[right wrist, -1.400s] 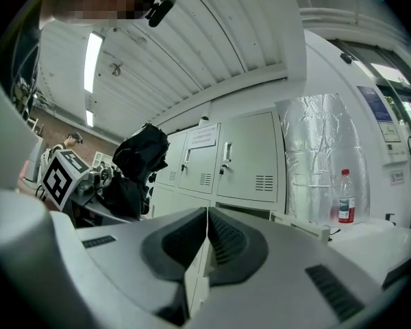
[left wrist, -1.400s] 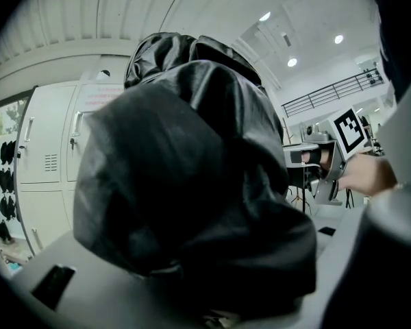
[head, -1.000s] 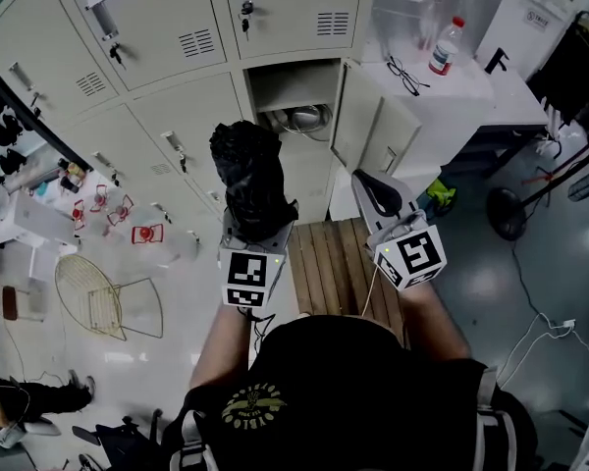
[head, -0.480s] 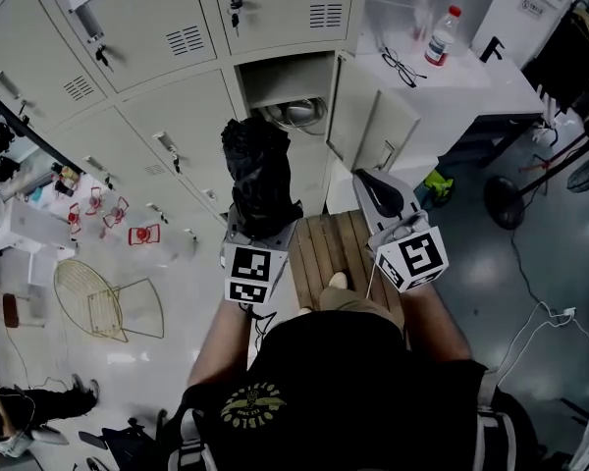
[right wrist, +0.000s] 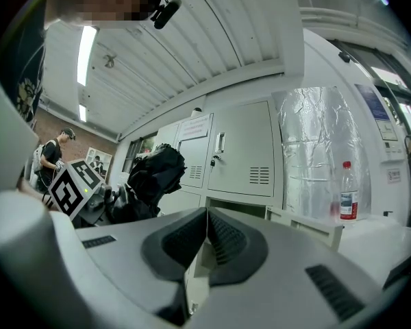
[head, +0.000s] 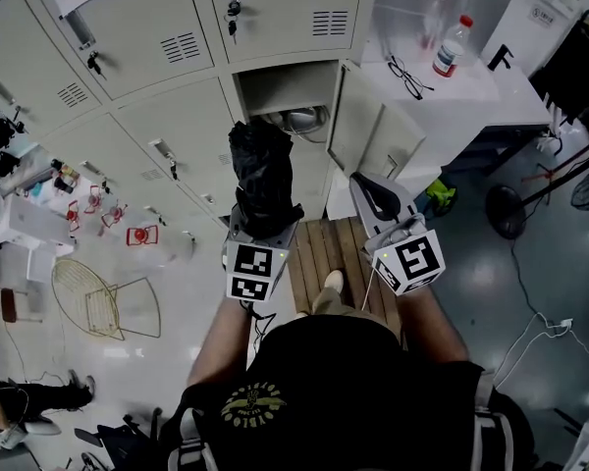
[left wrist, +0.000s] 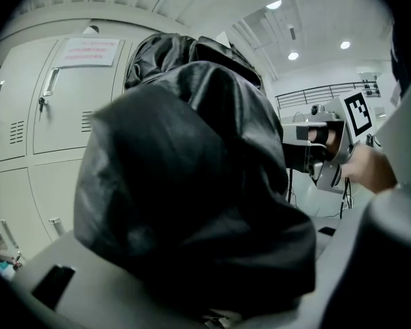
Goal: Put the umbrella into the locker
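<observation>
Umbrella [head: 263, 180] sits clamped in your left gripper [head: 261, 222], nearer the open locker [head: 287, 88] than a second ago, not yet inside; your right gripper [head: 369, 190] is clenched on nothing.

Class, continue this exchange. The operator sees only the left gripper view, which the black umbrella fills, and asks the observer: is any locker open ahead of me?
Observer: Yes. The head view shows one locker open just beyond the umbrella, its door swung to the right.
Operator: Is it empty?
Observer: No, something pale and coiled lies inside; I cannot tell what.
Operator: Is the right gripper free?
Observer: Its own view shows the right gripper shut, nothing between its jaws.
</observation>
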### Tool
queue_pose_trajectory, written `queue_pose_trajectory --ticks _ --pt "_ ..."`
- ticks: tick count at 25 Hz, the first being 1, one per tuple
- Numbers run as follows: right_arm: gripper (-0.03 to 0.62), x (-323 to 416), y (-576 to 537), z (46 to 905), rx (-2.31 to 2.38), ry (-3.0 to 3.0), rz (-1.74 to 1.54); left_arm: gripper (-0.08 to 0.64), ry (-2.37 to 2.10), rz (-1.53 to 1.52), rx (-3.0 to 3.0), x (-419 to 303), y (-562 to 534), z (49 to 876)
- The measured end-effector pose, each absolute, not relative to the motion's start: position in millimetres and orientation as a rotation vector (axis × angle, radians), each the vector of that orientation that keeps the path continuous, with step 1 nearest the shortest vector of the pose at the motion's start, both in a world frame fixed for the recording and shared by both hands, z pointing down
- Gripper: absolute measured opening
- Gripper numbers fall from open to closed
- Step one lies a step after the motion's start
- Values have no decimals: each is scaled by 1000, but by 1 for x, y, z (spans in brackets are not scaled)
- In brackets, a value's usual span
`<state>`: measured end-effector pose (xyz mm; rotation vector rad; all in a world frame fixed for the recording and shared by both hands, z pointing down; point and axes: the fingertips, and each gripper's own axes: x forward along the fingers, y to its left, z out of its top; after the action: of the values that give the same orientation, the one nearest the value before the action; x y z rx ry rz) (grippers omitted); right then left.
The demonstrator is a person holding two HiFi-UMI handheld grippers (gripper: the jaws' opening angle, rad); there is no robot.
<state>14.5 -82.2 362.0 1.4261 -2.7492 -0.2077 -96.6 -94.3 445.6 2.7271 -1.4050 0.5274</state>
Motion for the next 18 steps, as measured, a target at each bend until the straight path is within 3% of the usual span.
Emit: queue_pose_trajectory --ticks 18 --pt "31 16 -137 364 1349 -2808 -195 288 -1337 636 2687 -70 -148 468"
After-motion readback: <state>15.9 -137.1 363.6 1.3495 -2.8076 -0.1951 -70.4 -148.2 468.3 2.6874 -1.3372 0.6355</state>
